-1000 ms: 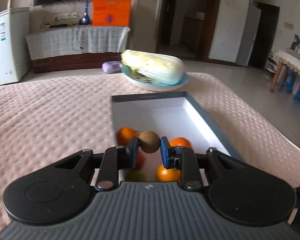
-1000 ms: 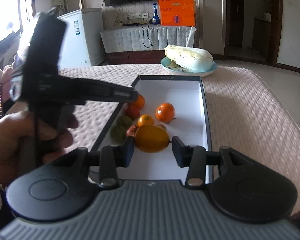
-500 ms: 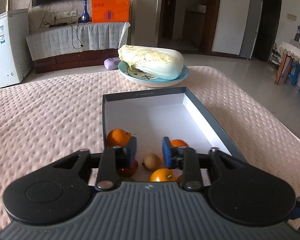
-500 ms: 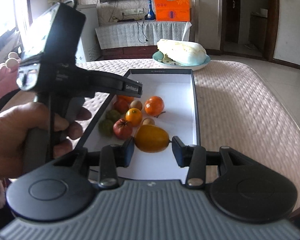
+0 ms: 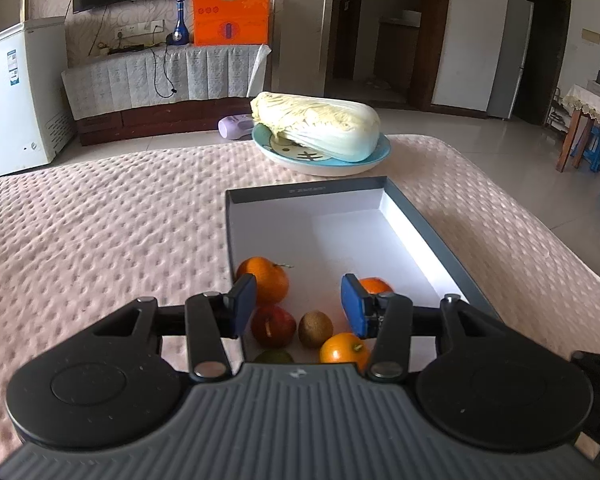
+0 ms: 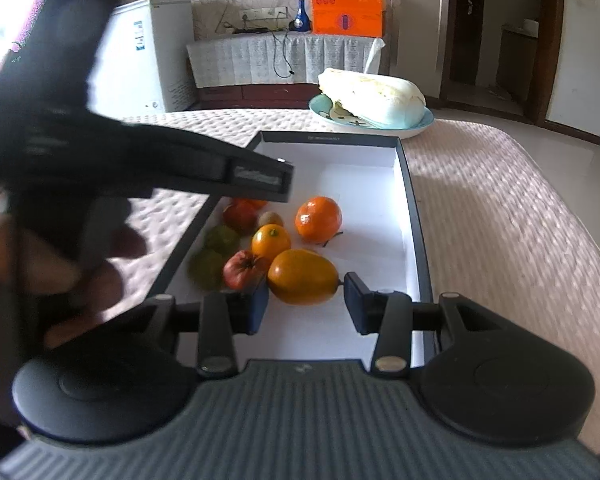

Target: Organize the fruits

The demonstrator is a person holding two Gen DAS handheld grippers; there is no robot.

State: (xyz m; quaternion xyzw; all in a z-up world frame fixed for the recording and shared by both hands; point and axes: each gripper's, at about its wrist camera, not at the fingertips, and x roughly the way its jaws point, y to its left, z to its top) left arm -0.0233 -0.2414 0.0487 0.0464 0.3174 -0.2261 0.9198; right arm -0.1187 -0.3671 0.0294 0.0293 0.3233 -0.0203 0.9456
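Observation:
A dark-rimmed box (image 5: 420, 220) with a white floor holds several fruits at its near left end. A brown kiwi (image 5: 315, 329) lies loose there, between a red apple (image 5: 273, 326) and a small orange (image 5: 344, 352). My left gripper (image 5: 298, 300) hovers just above them with nothing between its pads, its jaws opening. In the right wrist view my right gripper (image 6: 306, 294) is shut on a yellow mango (image 6: 303, 277), held over the near part of the box (image 6: 414, 216). The left gripper (image 6: 282, 182) and the hand (image 6: 40, 272) that holds it fill the left of that view.
A blue plate (image 5: 380, 156) with a napa cabbage (image 5: 316, 128) stands just behind the box. A pink quilted cloth (image 5: 100, 232) covers the table, whose edge drops off at the right. A mandarin (image 6: 318, 219) and green fruits (image 6: 208, 268) also lie in the box.
My left gripper let go of the kiwi, which now lies among the fruits in the box, and its jaws have spread wider. The right gripper shifted a little, with the mango still in it.

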